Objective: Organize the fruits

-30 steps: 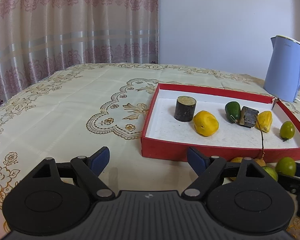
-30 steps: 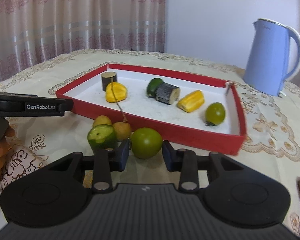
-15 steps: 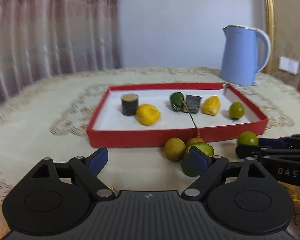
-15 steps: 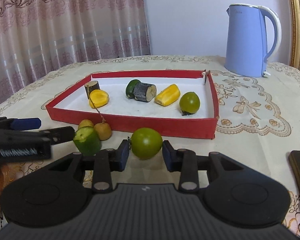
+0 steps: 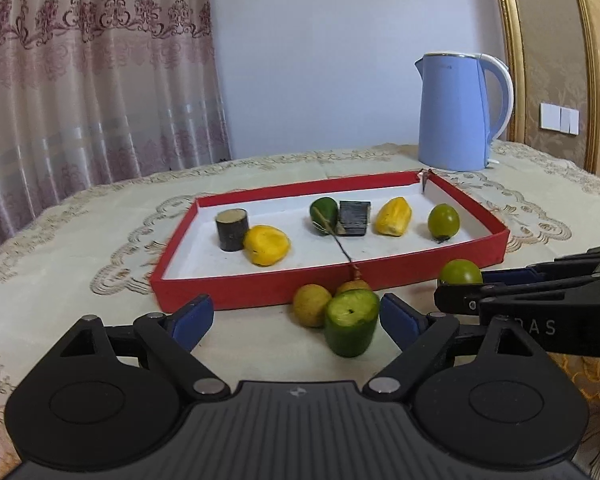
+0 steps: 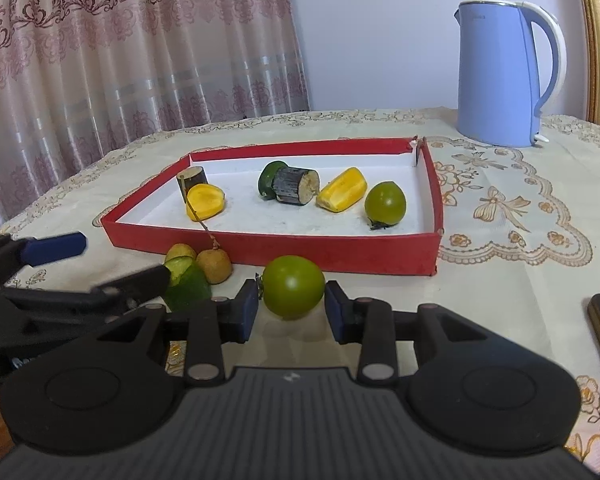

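The right tongs (image 6: 291, 307) lie low and level over the tabletop (image 6: 499, 240), pointing toward the red tray (image 6: 339, 254). Their two blue pads stand on either side of a round green fruit (image 6: 294, 287), close to its skin; whether they press it I cannot tell. This fruit rests on the tabletop just in front of the tray's near wall.

The left tongs (image 5: 296, 316) are wide open and hold nothing. They are also low and level, pointing at the tray from the front. A cut green fruit (image 5: 351, 326) stands on the tabletop between their pads, close to the right pad, with its cut face up. Just behind it, against the tray's front wall, are two small brown-yellow fruits (image 5: 311, 304) on a thin stem.

Inside the tray lie two dark cylinder pieces (image 5: 232, 229), two yellow pieces (image 5: 267, 245), a dark green fruit (image 5: 323, 213) and another round green fruit (image 5: 443, 221). Behind the tray stands a blue kettle (image 5: 455, 112).
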`<control>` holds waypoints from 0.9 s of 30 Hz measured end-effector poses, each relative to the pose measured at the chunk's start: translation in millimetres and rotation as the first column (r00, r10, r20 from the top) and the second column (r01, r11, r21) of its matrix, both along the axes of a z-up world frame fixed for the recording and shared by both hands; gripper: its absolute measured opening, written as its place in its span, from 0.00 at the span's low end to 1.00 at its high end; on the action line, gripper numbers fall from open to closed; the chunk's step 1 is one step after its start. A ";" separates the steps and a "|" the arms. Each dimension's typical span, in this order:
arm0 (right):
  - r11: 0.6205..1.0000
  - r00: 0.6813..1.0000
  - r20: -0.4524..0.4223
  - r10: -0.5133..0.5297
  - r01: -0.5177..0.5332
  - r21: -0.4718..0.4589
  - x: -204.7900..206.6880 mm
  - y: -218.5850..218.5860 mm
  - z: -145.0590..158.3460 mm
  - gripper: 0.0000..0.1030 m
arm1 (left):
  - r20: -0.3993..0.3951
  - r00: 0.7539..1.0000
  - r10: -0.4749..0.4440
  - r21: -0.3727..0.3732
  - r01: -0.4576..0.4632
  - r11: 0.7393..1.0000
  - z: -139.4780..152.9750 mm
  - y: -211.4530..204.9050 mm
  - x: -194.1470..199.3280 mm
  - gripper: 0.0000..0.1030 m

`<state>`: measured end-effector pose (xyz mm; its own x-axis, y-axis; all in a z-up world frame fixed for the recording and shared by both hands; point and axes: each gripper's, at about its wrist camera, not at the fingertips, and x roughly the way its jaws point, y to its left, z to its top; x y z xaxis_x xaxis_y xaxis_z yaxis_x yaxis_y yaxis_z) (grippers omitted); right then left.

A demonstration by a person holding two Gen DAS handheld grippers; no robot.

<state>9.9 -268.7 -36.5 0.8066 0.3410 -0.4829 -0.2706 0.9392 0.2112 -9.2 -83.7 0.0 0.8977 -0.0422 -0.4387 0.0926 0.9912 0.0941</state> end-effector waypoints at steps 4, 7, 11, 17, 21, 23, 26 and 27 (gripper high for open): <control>0.999 1.000 -0.017 -0.008 0.009 0.046 2.5 -7.2 -2.2 0.34 | -0.034 0.999 -0.025 -0.052 0.024 0.998 -0.4 2.9 5.0 0.88; 0.999 0.999 0.005 -0.033 0.033 0.020 -1.5 -7.4 -1.0 0.34 | -0.039 0.998 -0.047 -0.050 0.045 0.998 -2.7 0.8 5.0 0.85; 0.995 0.995 0.051 -0.087 0.090 -0.052 -8.9 -8.9 3.9 0.34 | -0.066 0.996 -0.064 -0.038 0.061 0.997 -7.4 -7.3 9.4 0.65; 0.996 0.995 0.041 -0.093 0.094 -0.008 -10.1 -20.8 4.8 0.34 | -0.159 0.985 -0.065 -0.070 0.054 0.996 -15.6 -14.5 23.6 0.31; 0.996 0.996 0.029 -0.087 0.088 -0.016 -8.7 -17.6 0.6 0.34 | -0.161 0.985 -0.068 -0.102 0.052 0.993 -14.1 -8.7 21.7 0.30; 0.996 0.996 0.033 -0.083 0.084 -0.014 -11.3 -17.1 1.3 0.34 | -0.156 0.986 -0.066 -0.120 0.047 0.992 -10.9 -0.8 18.2 0.30; 0.998 0.997 0.034 -0.069 0.070 -0.010 -14.1 -15.0 2.2 0.34 | -0.145 0.989 -0.024 -0.117 0.007 0.993 -5.4 15.1 12.2 0.30; 0.998 0.997 0.033 -0.064 0.064 -0.008 -14.7 -14.3 2.6 0.34 | -0.144 0.989 -0.012 -0.114 -0.004 0.993 -3.7 20.2 11.8 0.30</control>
